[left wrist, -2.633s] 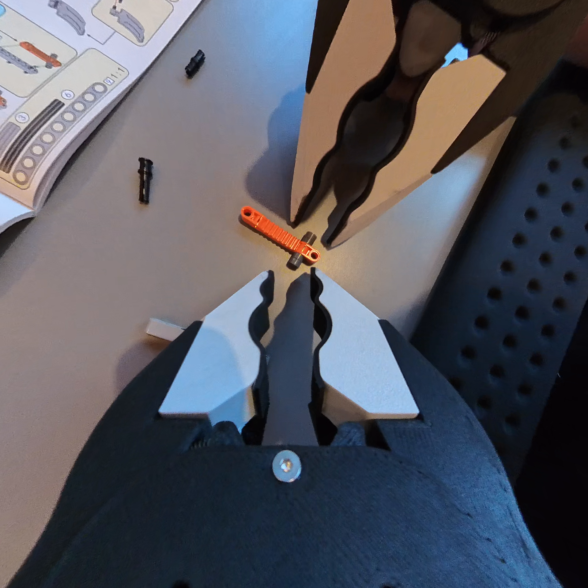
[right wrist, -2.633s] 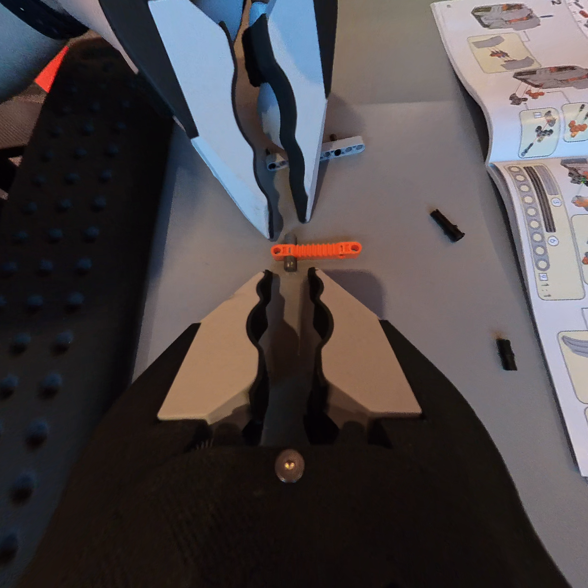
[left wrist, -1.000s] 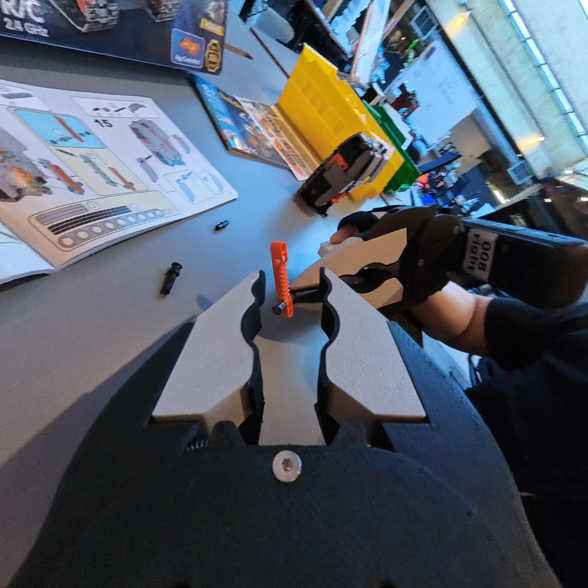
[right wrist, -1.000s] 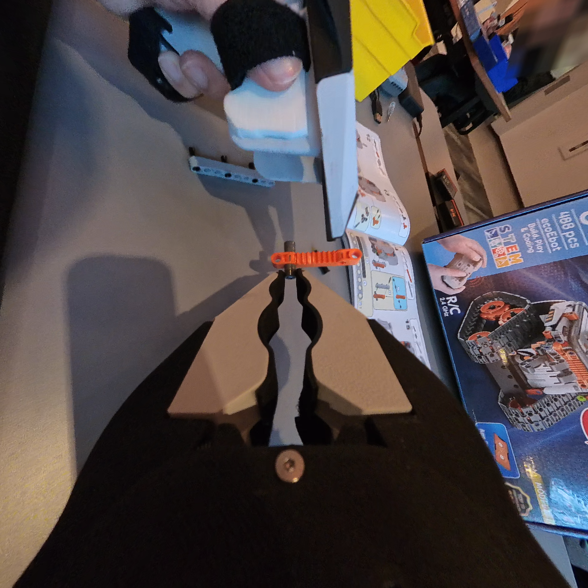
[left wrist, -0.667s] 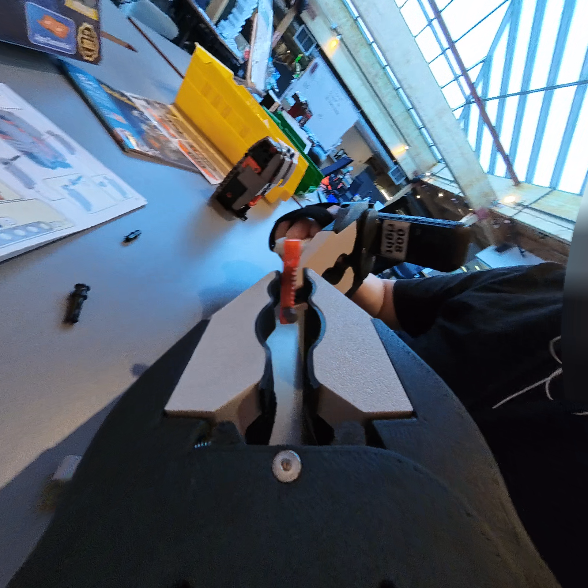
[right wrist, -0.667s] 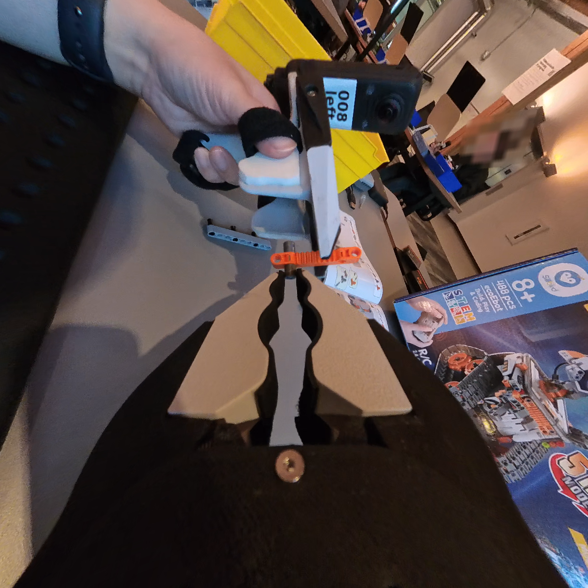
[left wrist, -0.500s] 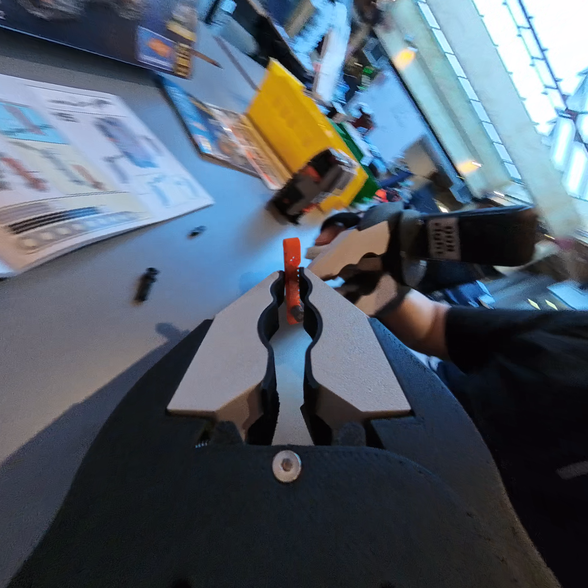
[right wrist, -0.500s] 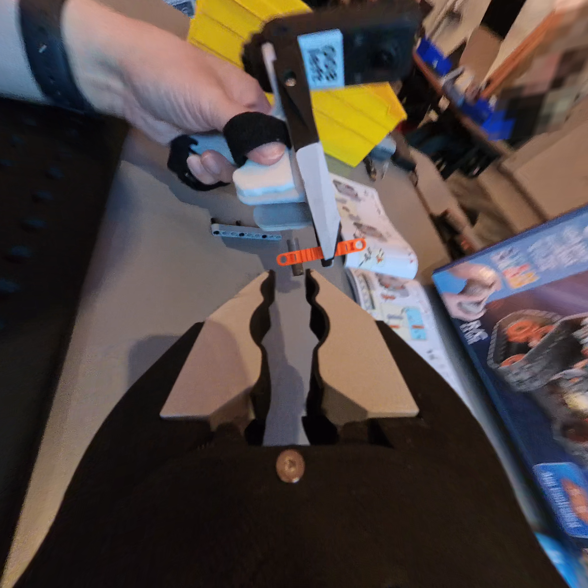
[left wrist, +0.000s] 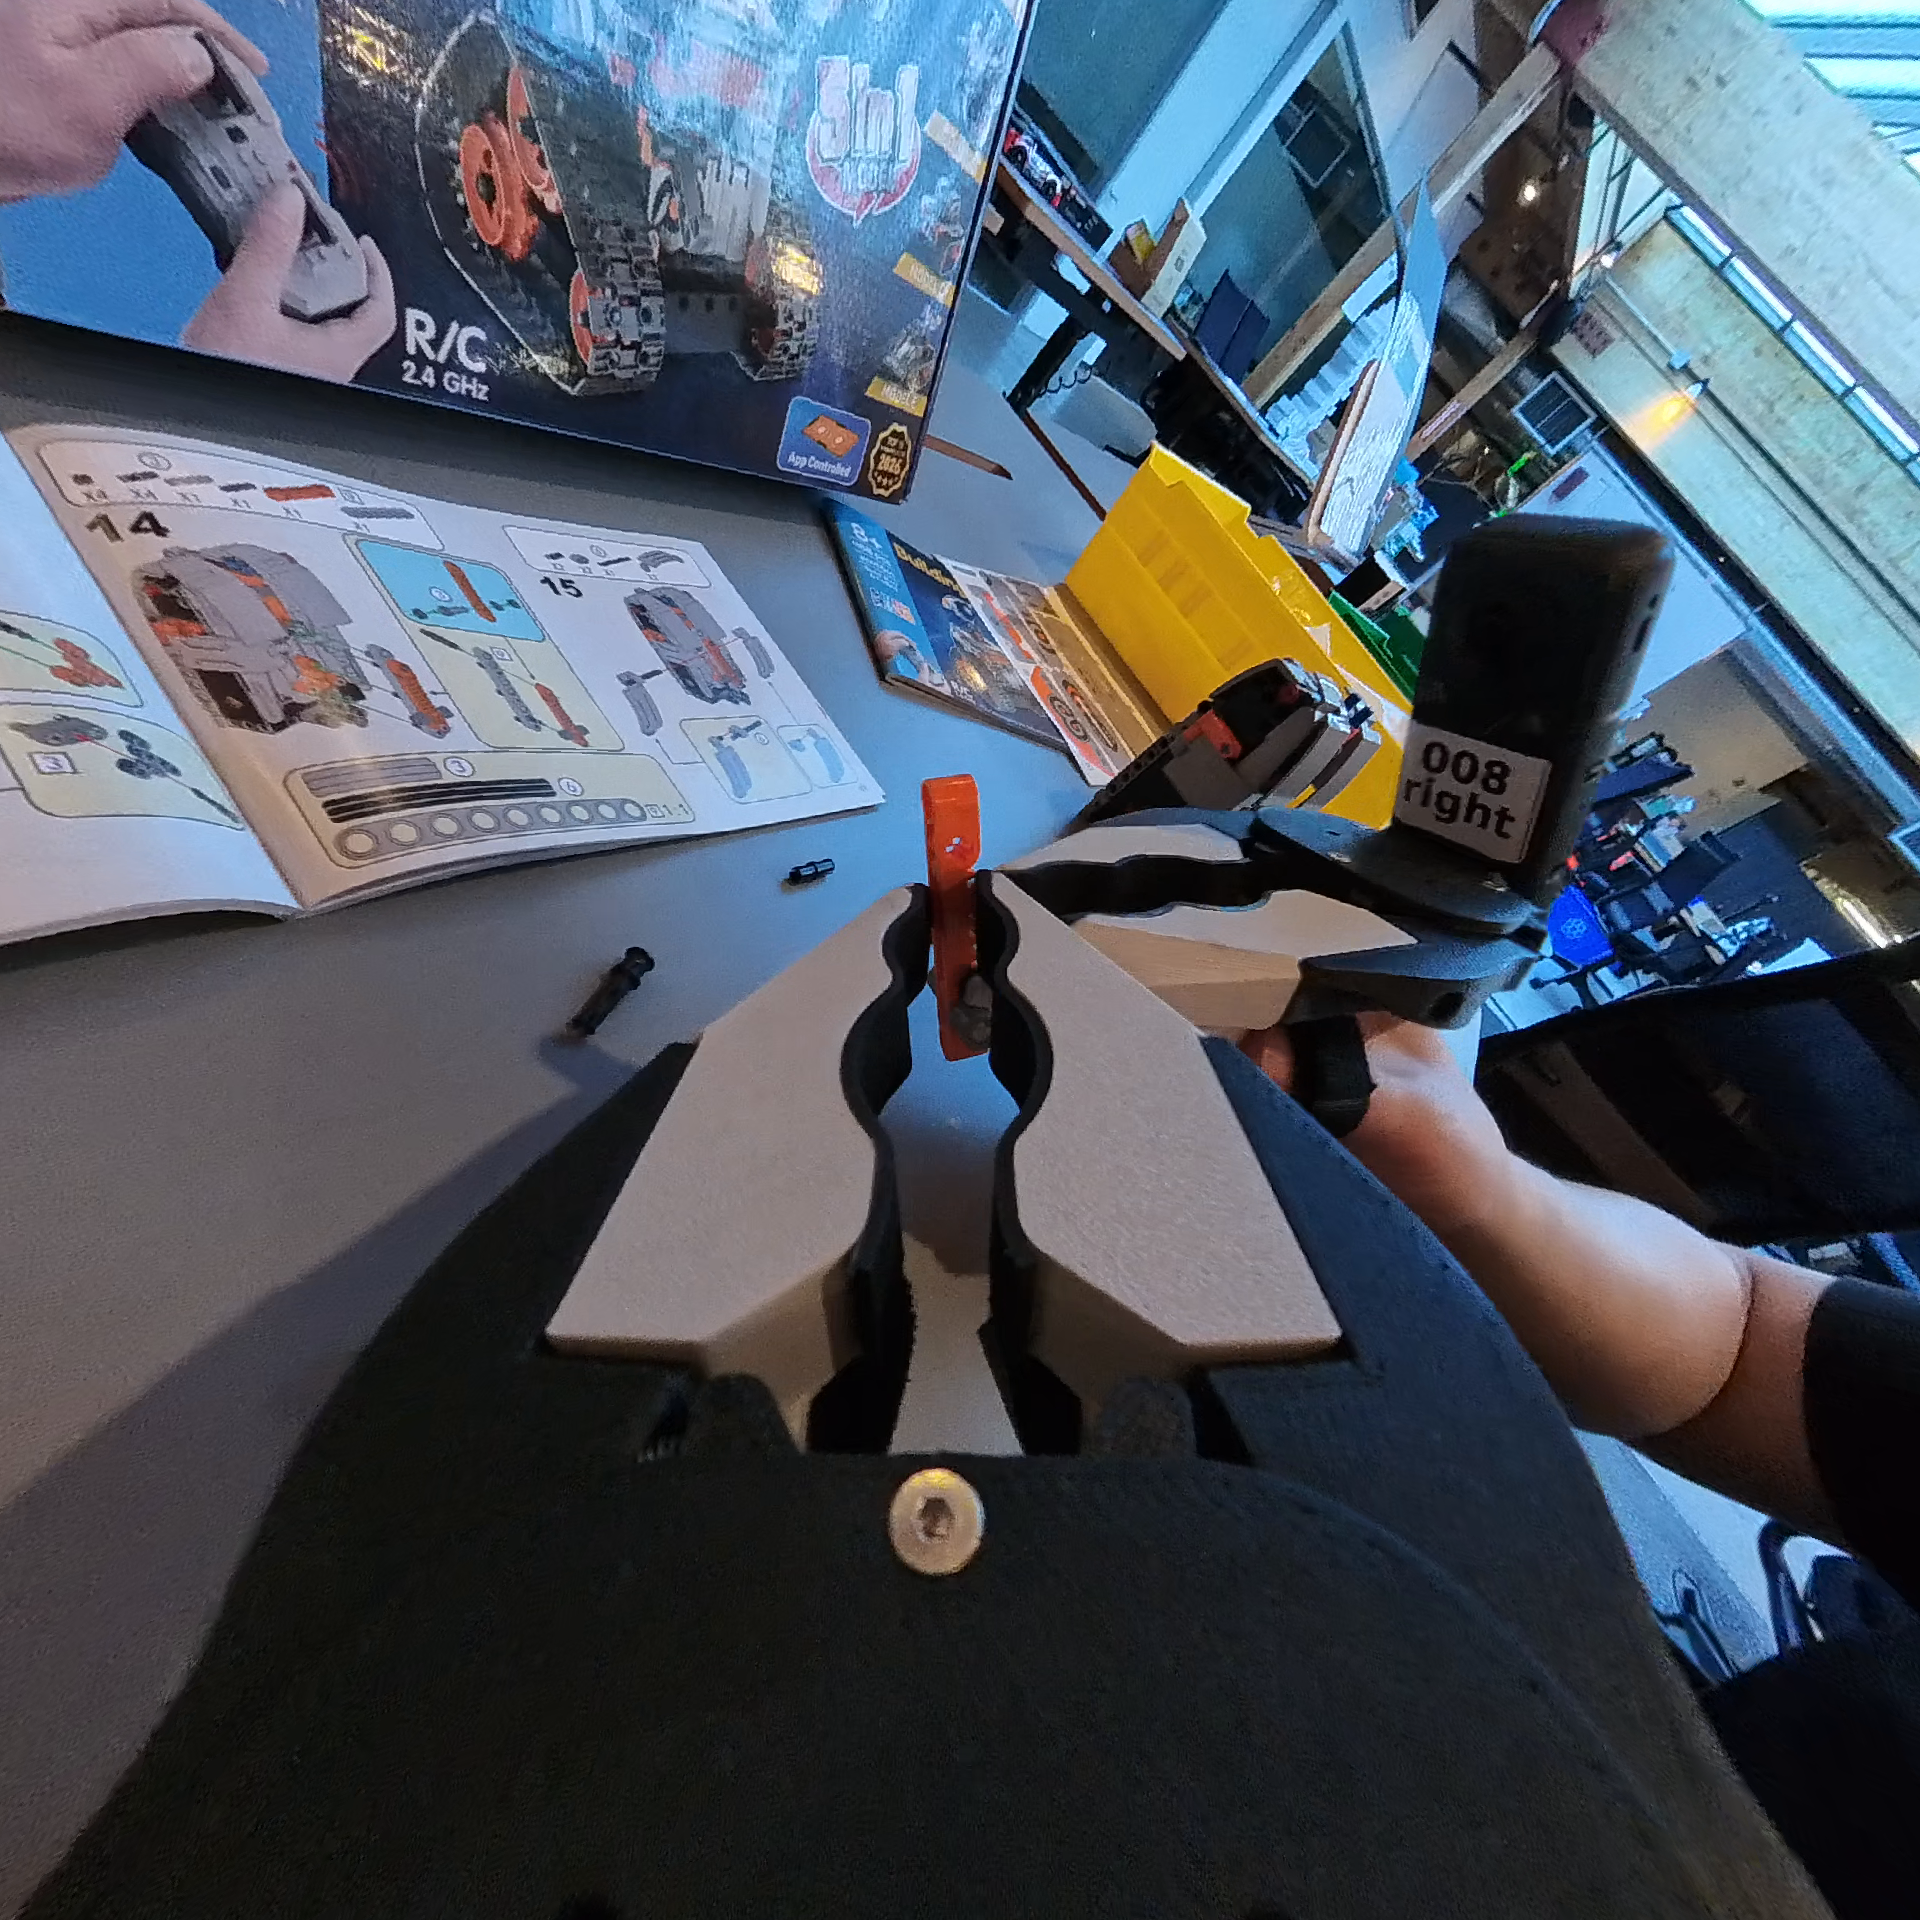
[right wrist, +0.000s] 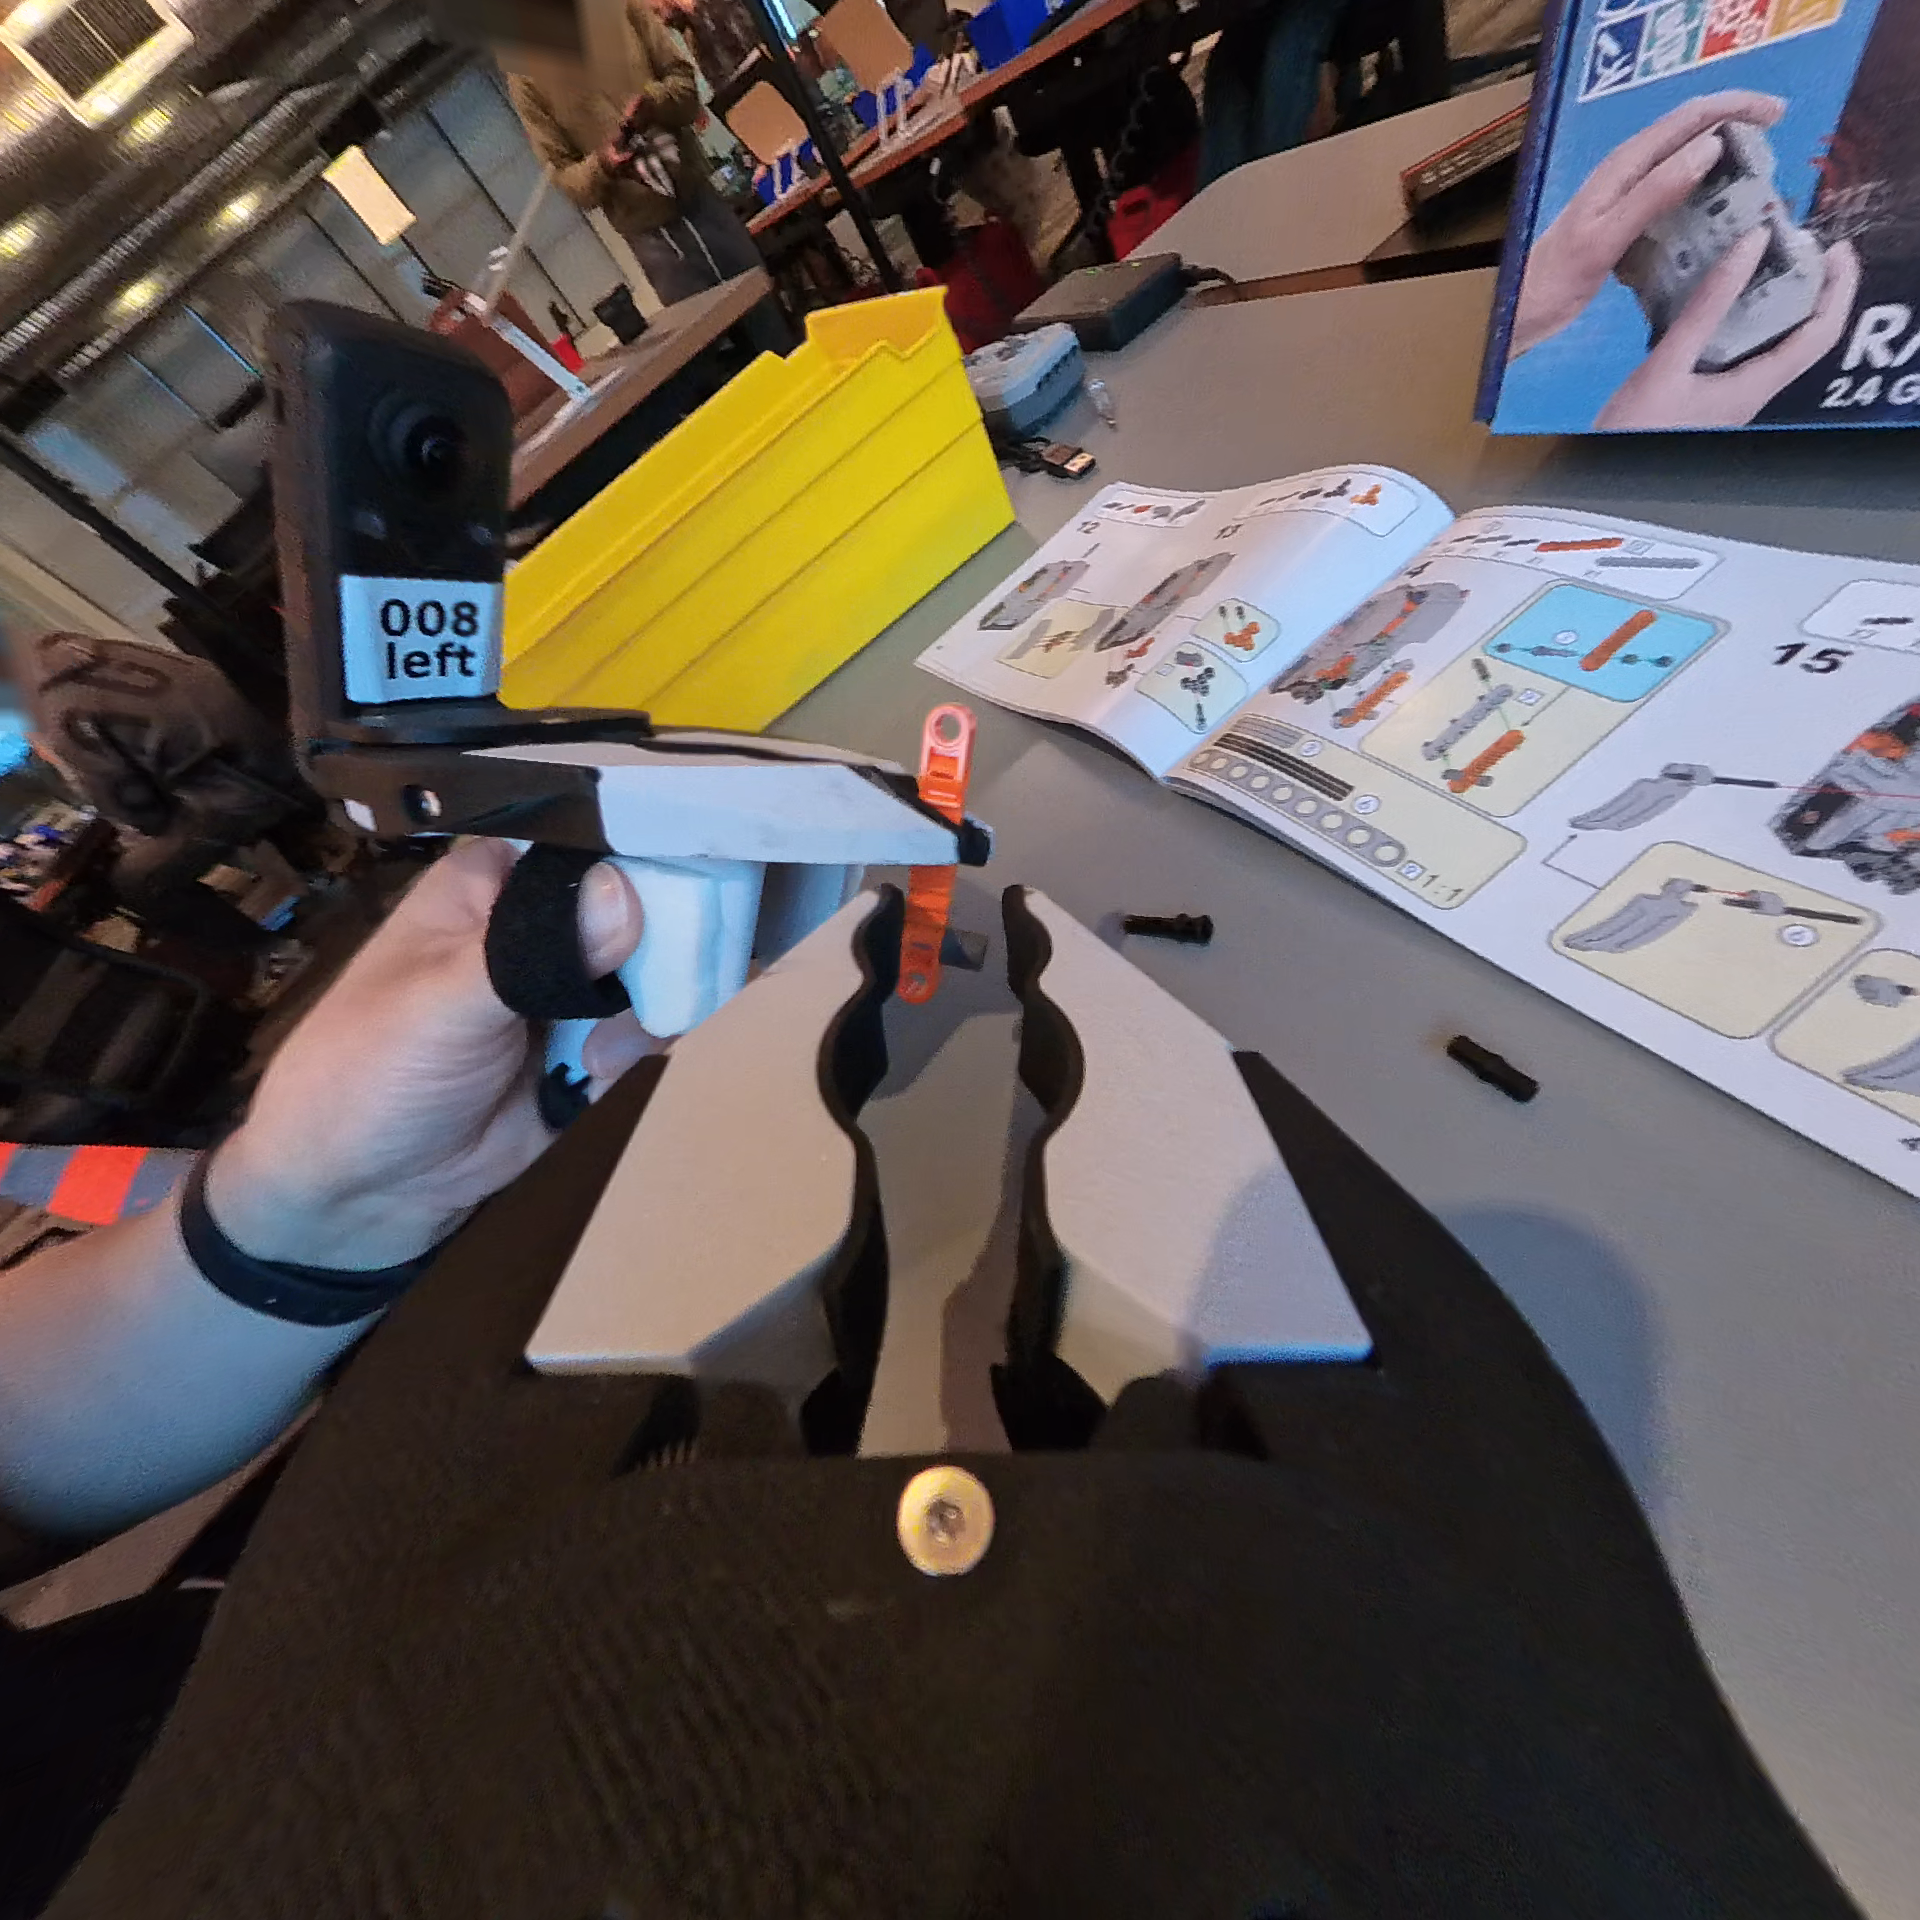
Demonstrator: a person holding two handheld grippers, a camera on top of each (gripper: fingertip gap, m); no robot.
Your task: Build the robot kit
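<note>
So the left gripper (left wrist: 951, 902) has its jaws clamped on the orange toothed beam (left wrist: 953, 914), which stands upright and lifted clear of the grey bench (left wrist: 260, 1091). There's a short dark grey pin (left wrist: 974, 1006) stuck through the beam's lower end, sitting right between the jaws. The right gripper (right wrist: 945, 902) comes in from the right with its jaws apart, tips just beside the beam's lower end; can't tell if it's touching. Two small black pins (left wrist: 611, 989) (left wrist: 810, 871) lie loose on the bench, left of the beam. Farther left is an open instruction booklet (left wrist: 416, 675), with a blue toy box (left wrist: 623, 208) standing at the far side. A yellow bin (left wrist: 1195, 582) sits far right, with a part-built grey and orange model (left wrist: 1268, 738) in front of it.
</note>
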